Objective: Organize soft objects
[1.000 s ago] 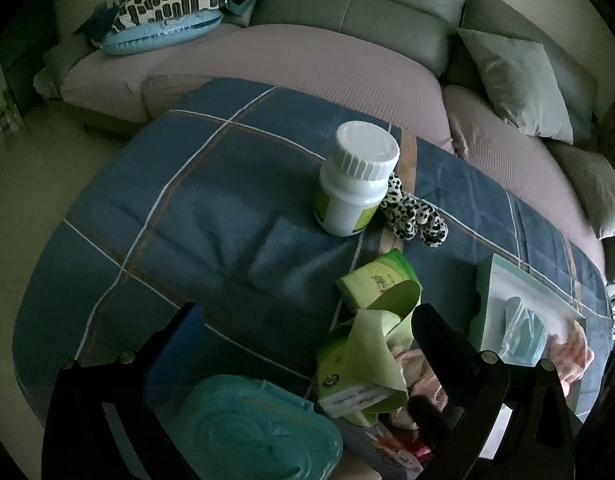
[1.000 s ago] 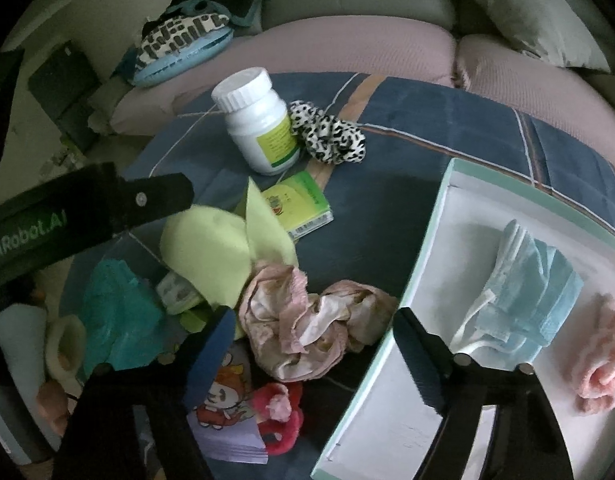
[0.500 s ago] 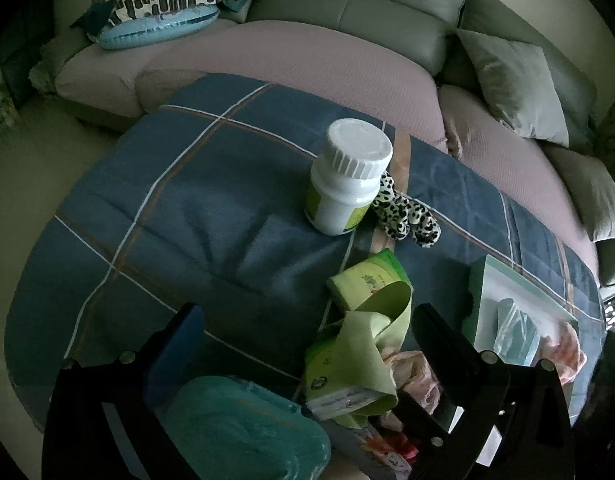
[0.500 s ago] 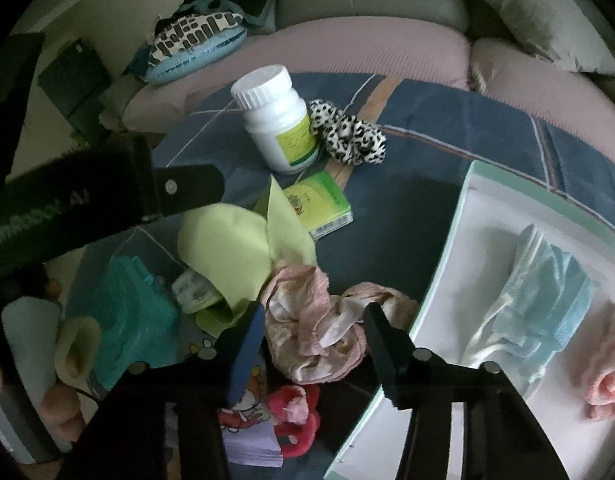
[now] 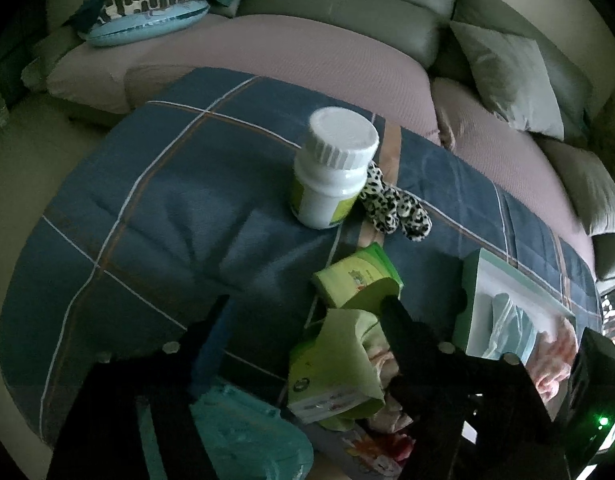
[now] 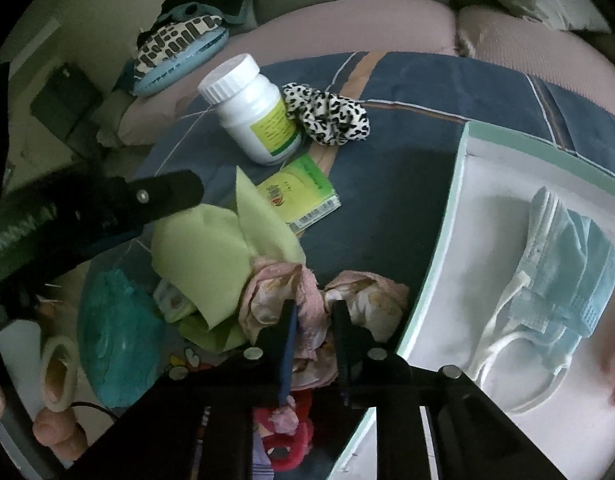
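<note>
Right gripper (image 6: 313, 312): my jaws have just been closing and now pinch the pink scrunchie (image 6: 291, 300), near the blanket's near edge, just beside the white box (image 6: 447, 248).
Left gripper (image 5: 303, 312): my jaws have just been closing, half wide, nothing pressed; the green cloth (image 5: 339, 352) lies between them.
Box: a blue mask (image 6: 567, 264) lies inside.
Far part of the blanket (image 5: 167, 200): the white bottle (image 6: 253, 114) stands touching the leopard scrunchie (image 6: 331, 118).

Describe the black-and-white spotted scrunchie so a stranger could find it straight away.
Start at the blue plaid blanket spread in front of the sofa and find the upright white pill bottle on it. The scrunchie lies against the bottle's side. It alone is leopard-spotted black on white; the other scrunchie nearby is pale pink.
</note>
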The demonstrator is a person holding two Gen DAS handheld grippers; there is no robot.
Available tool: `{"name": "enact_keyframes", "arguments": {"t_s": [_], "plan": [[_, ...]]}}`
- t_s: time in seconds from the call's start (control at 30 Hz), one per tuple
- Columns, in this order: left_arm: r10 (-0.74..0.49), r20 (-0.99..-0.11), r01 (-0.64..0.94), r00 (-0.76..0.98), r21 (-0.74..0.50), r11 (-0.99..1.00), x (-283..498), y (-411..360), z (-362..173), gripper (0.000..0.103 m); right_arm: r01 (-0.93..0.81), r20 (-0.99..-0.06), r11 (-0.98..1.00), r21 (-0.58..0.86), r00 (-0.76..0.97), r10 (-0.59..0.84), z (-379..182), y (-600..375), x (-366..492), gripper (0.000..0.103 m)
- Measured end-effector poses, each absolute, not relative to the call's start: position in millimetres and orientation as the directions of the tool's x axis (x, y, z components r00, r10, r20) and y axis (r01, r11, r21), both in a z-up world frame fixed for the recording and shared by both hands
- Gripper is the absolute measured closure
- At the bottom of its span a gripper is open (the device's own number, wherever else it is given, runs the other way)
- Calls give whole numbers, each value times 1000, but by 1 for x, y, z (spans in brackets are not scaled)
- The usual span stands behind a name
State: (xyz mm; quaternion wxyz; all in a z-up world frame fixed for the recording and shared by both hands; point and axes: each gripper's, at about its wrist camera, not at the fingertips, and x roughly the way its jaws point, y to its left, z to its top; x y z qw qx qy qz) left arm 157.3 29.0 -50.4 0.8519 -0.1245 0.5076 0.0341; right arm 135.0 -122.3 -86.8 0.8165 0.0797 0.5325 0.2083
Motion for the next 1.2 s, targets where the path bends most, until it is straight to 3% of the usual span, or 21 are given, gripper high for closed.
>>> {"name": "enact_keyframes", "arguments": {"t_s": [0.07,0.13,0.47,0.7,0.97,1.2], "plan": [[-87,-873,-167,480,-188,968,158,26,-51,45,-254,-836,900,353,347,426,-87,-122,135,84],[-106,-871,-149,480,-199,969,158,23,-50,53,-254,-836,900,354,346,426,-88,-123,134,84],[-144,-880,-62,452,-192,979,162,-1,-57,68,-250,-836,899,360,341,430,-91,-126,139,84],[-144,-894,-32,424,-174,984,172,-14,-69,72,-250,-836,898,363,337,432,-91,-125,139,84],[-144,-900,-24,412,-168,985,178,-18,-77,92,-247,-837,895,372,328,438,-92,-127,140,84],[-169,-892,-16,420,-194,981,179,-18,-76,95,-242,-834,895,374,334,439,-91,-131,142,88]]}}
